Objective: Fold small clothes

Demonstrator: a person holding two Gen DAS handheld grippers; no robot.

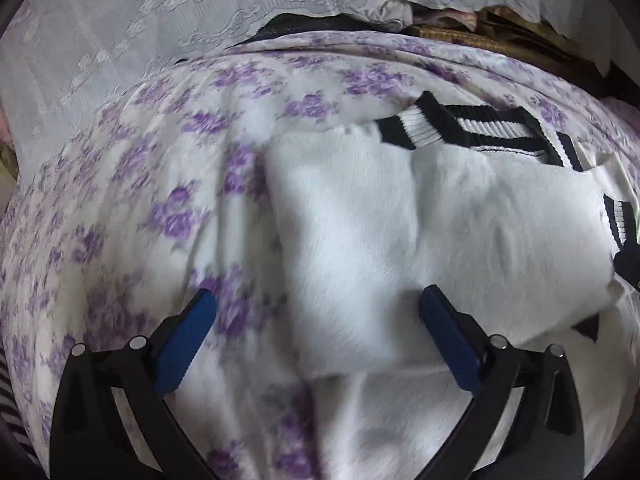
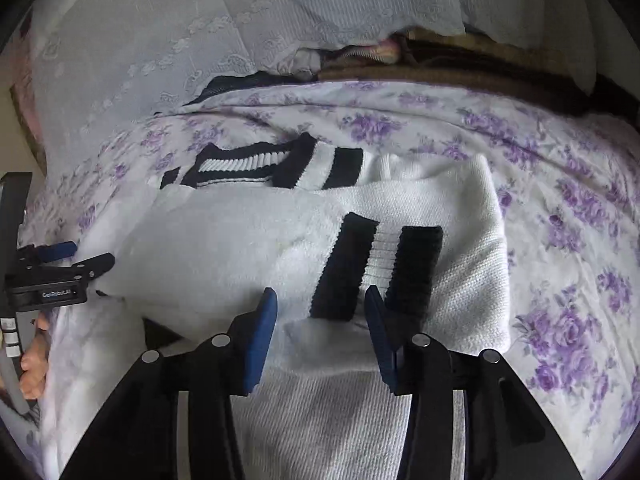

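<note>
Purple-flowered bedding (image 2: 560, 240) forms the work surface, with a pale lace cover (image 2: 160, 40) heaped beyond it. A white knit sweater (image 2: 240, 248) with black-and-white ribbed trim is spread across it, its long axis running crosswise to both grippers. The right gripper (image 2: 320, 320) is seen with its fingers partly parted and nothing pinched; a folded sleeve's striped cuff (image 2: 376, 264) lies just ahead of and between the fingertips. The left gripper (image 1: 318, 312) is held wide open and empty, the sweater's folded side edge lying between its fingers and ahead of them. For the cuff end, the right gripper is judged nearer.
</note>
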